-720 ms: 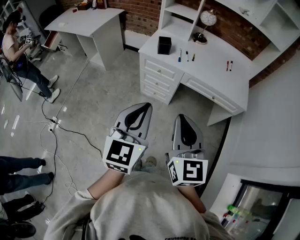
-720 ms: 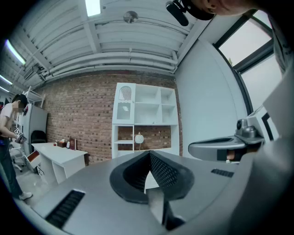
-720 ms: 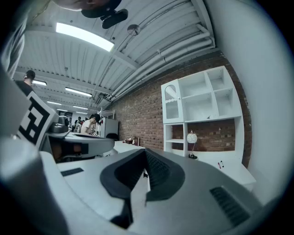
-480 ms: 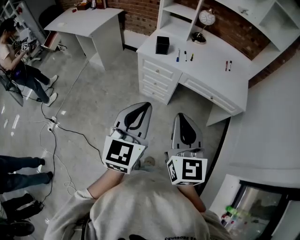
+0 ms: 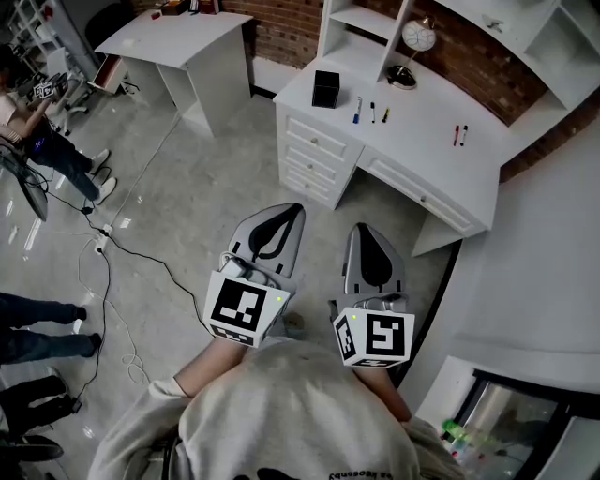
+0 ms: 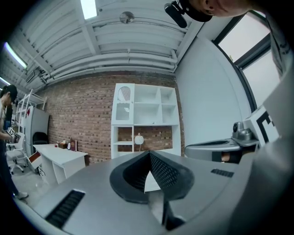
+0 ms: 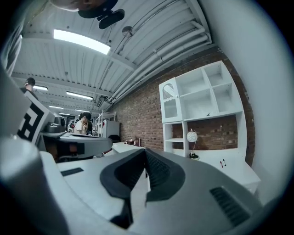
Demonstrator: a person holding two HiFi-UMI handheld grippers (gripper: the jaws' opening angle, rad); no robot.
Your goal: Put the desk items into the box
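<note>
A white desk (image 5: 427,141) with drawers stands some way ahead of me across the floor. On it are a black box (image 5: 326,89), three pens (image 5: 372,112) in a row and two red pens (image 5: 459,134) further right. A round lamp (image 5: 413,42) stands at the back of the desk. My left gripper (image 5: 279,220) and right gripper (image 5: 367,244) are held side by side in front of my chest, far short of the desk. Both are shut with nothing between the jaws, as the left gripper (image 6: 149,172) and right gripper (image 7: 146,167) also show in their own views.
White shelving (image 5: 366,23) rises behind the desk against a brick wall. A second white table (image 5: 178,42) stands at the upper left. Cables (image 5: 103,248) trail over the grey floor. People stand at the left edge. Bottles (image 5: 457,436) sit at the lower right.
Both grippers stay where they were, still shut. The person at the far left has shifted toward the picture's edge.
</note>
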